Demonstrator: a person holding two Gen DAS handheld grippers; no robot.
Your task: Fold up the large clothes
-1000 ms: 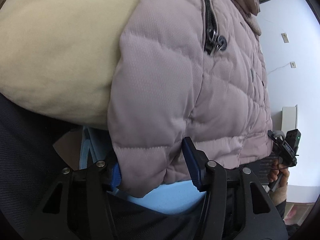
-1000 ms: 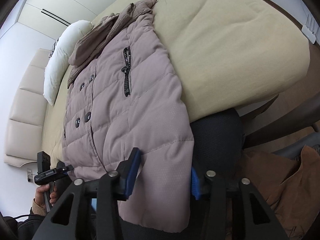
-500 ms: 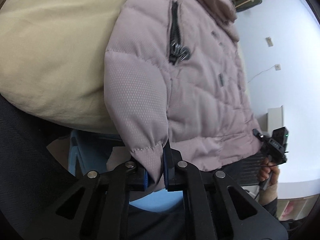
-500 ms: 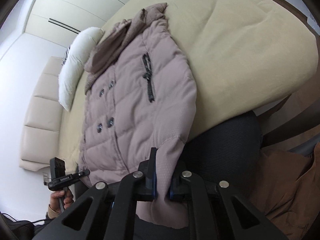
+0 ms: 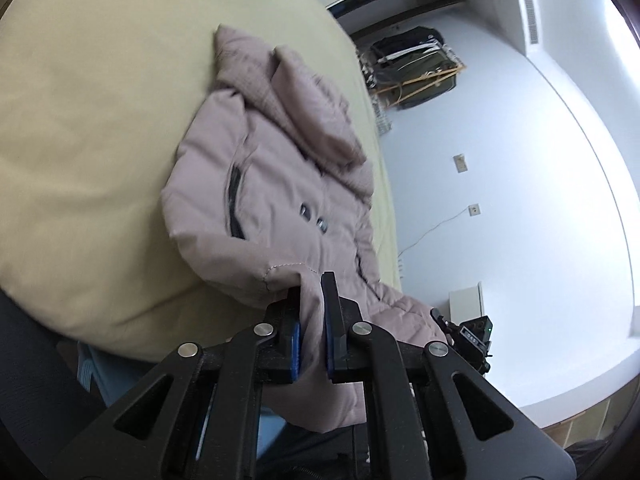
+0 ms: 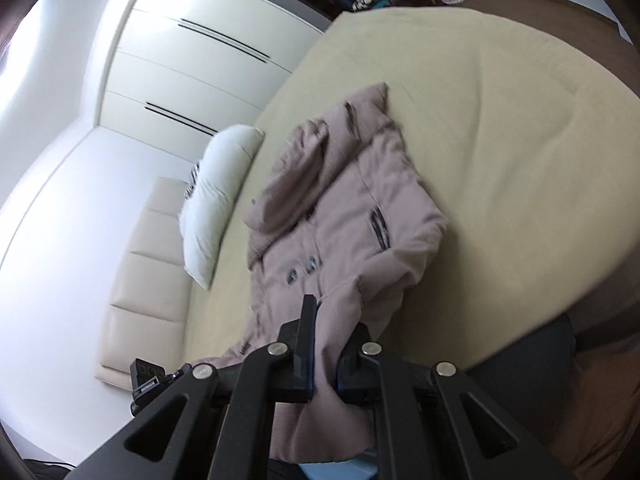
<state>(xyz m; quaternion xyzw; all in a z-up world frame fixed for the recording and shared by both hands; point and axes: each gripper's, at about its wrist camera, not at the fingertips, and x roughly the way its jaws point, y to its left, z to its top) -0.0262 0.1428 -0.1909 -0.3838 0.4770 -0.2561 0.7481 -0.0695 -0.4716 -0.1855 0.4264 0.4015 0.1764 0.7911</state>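
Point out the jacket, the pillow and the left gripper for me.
jacket [image 5: 272, 200]: left wrist view, quilted front panel.
pillow [image 6: 216, 196]: right wrist view, middle of its white face.
left gripper [image 5: 311, 296]: left wrist view, between its fingertips.

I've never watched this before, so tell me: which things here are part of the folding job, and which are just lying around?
Part of the job:
- padded jacket
- left gripper, shut on its hem
- right gripper, shut on its hem
- bed, the folding surface

Lying about:
- white pillow
- dark bags by the wall
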